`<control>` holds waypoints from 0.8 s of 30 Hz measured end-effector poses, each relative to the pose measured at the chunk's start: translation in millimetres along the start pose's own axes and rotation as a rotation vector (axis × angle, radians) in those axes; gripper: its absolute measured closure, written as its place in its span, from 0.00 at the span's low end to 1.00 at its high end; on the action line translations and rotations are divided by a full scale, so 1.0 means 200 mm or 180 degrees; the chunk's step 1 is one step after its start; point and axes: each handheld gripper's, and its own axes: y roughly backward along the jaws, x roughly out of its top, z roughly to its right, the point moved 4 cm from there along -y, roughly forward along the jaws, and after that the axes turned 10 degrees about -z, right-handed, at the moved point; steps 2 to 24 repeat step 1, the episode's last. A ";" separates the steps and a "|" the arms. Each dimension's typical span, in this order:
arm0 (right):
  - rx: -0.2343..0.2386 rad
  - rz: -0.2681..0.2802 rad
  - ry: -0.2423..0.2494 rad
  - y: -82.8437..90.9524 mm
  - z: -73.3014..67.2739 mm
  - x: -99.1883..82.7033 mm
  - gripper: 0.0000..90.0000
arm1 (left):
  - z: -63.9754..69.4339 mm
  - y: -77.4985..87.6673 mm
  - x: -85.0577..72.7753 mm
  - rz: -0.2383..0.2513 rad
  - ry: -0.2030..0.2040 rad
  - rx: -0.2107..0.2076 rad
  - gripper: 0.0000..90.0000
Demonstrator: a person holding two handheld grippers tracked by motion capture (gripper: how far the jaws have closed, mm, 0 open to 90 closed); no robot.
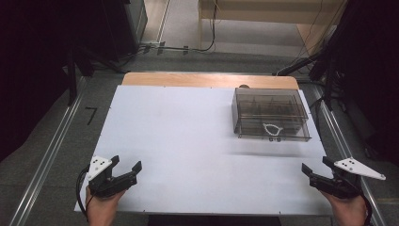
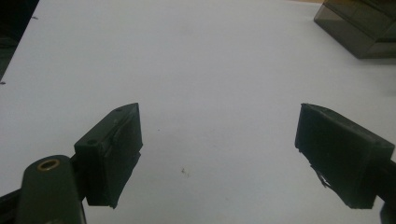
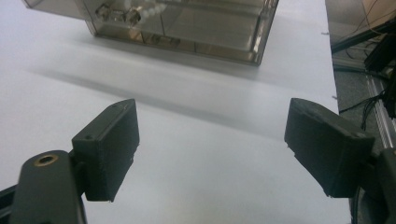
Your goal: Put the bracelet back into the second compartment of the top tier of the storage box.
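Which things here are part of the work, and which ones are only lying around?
Part of the work:
- clear compartment box, far right on the white table top
- white bead string inside the box, near its front wall
- left gripper, open
- right gripper, open

Only lying around:
- cables on the floor beyond the table
- metal rails beside the table

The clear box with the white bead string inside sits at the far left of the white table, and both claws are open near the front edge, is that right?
Not quite. The clear box with the white bead string sits at the far right of the white table, as the high view shows. The left claw and the right claw are indeed open near the front edge.
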 end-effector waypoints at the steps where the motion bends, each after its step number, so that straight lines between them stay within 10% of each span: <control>1: 0.0008 -0.0012 0.0003 0.00 0.00 -0.01 0.18 | 0.00 0.01 -0.01 0.0008 0.0004 -0.0008 0.17; 24: 0.0008 -0.0012 0.0003 0.00 0.00 -0.01 0.18 | 0.00 0.01 -0.01 0.0008 0.0004 -0.0008 0.17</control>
